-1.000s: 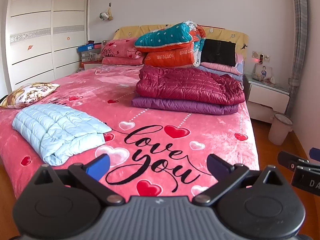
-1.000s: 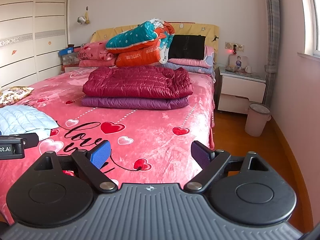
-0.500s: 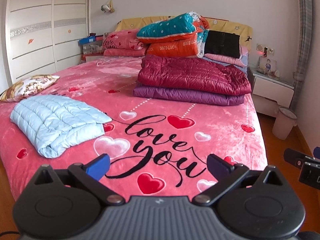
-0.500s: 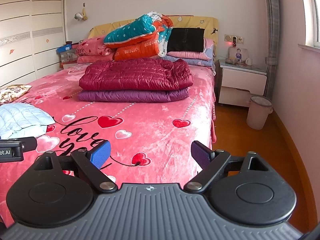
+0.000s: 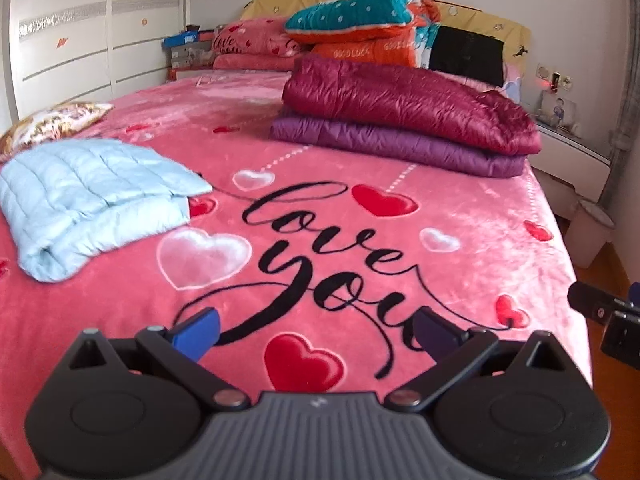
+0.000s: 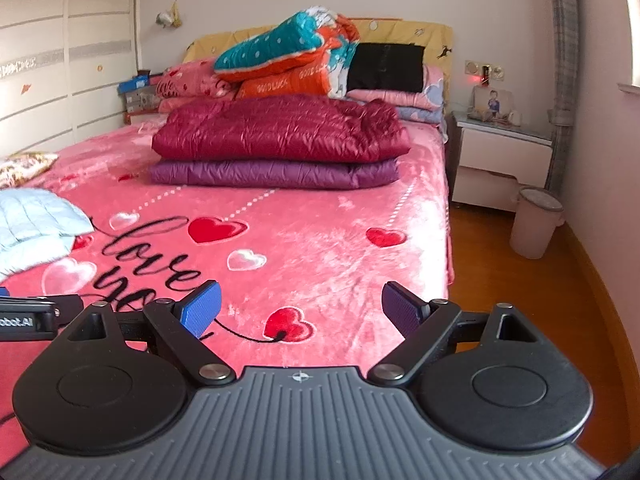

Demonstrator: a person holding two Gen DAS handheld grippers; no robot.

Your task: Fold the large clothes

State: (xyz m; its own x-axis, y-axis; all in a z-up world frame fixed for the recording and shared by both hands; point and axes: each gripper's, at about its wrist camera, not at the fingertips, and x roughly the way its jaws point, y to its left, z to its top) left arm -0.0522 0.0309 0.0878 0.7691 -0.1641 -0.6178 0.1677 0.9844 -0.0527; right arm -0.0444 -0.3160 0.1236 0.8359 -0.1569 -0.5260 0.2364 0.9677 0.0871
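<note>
I hold both grippers over the foot of the bed (image 5: 500, 216). My left gripper (image 5: 316, 332) has its fingers wide apart, gripping nothing; my right gripper (image 6: 301, 309) is the same. A folded pale blue jacket (image 5: 92, 196) lies on the bed's left side. Farther up, a maroon jacket (image 5: 404, 100) rests folded on a purple one (image 5: 392, 148).

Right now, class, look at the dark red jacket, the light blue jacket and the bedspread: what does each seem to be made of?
Dark red jacket: shiny quilted fabric, probably padded nylon; it gleams. Light blue jacket: matte quilted padding, stitched in squares. Bedspread: plush fleece, likely; its nap shows brushed streaks.
</note>
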